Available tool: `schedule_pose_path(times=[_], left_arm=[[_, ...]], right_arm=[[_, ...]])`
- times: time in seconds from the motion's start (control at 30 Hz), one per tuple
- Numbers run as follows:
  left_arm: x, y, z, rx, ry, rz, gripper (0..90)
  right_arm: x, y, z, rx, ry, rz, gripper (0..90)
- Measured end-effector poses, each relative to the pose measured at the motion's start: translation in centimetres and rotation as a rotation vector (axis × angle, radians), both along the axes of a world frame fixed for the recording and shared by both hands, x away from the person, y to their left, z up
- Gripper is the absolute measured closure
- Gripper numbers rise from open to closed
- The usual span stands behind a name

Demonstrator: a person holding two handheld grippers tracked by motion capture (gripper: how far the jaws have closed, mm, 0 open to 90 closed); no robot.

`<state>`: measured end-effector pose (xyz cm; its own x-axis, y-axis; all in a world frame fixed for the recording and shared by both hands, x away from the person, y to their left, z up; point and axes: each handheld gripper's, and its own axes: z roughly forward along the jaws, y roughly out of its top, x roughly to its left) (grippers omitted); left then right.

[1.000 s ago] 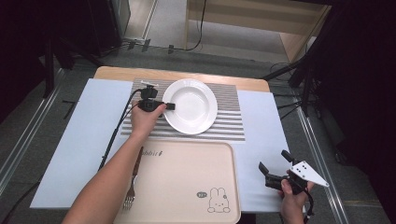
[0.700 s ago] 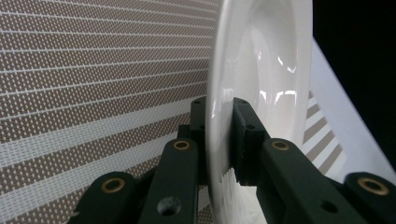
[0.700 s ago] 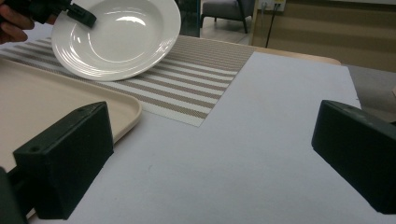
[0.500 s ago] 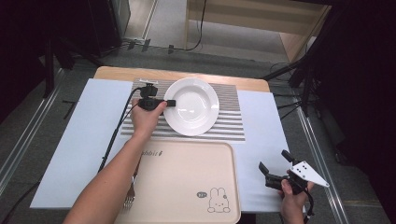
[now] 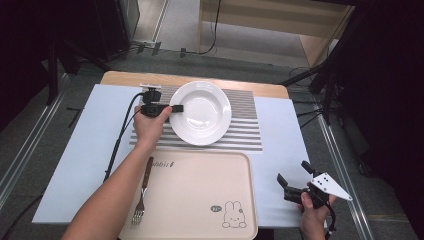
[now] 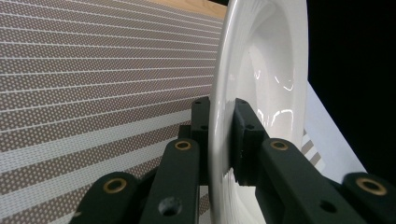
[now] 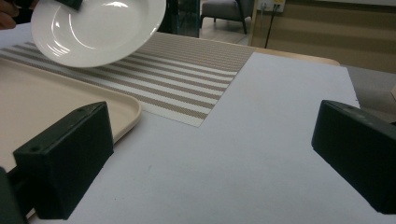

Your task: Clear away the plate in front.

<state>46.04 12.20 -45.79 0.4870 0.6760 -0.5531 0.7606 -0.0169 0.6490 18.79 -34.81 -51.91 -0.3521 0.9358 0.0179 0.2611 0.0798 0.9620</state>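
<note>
A white deep plate (image 5: 202, 115) hangs tilted just above the striped placemat (image 5: 245, 132). My left gripper (image 5: 177, 108) is shut on its left rim. Its jaws have just been closing, and in the left gripper view (image 6: 219, 116) one pad presses on each side of the plate's (image 6: 275, 60) rim. In the right gripper view the plate (image 7: 93, 28) is clearly off the mat, at the top left. My right gripper (image 5: 292, 172) is held at the table's near right corner. Its jaws stand wide open (image 7: 210, 158) over the white cover with nothing between them.
A beige tray (image 5: 200, 200) with a rabbit print lies at the front, and its corner (image 7: 46, 93) is near my right gripper. A fork (image 5: 142, 195) lies along the tray's left edge. A white cover (image 5: 90, 140) spreads over the table. The left gripper's cable trails toward the front.
The left hand has shifted slightly toward the back left, and the plate has tipped a little in its grip. The right hand has kept still.
</note>
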Motion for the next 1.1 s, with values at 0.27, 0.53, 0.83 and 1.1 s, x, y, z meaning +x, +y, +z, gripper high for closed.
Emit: schedule_pose_path(times=[0.27, 0.53, 0.83, 1.1], left_arm=[[-0.9, 1.3, 1.0, -0.025, -0.012, -0.006, 81.2], [-2.1, 2.6, 1.7, -0.067, -0.009, -0.010, 81.2], [-3.9, 3.3, 2.0, -0.063, -0.008, -0.017, 81.1], [-5.4, 3.7, 1.9, -0.073, -0.011, -0.042, 81.1]], right_arm=[[0.0, 0.1, 0.0, -0.004, 0.002, -0.002, 0.0], [0.0, 0.1, 0.0, -0.009, 0.004, -0.005, 0.0], [0.0, 0.2, 0.0, -0.010, 0.002, -0.006, 0.0], [0.0, 0.1, 0.0, -0.008, 0.001, -0.008, 0.0]])
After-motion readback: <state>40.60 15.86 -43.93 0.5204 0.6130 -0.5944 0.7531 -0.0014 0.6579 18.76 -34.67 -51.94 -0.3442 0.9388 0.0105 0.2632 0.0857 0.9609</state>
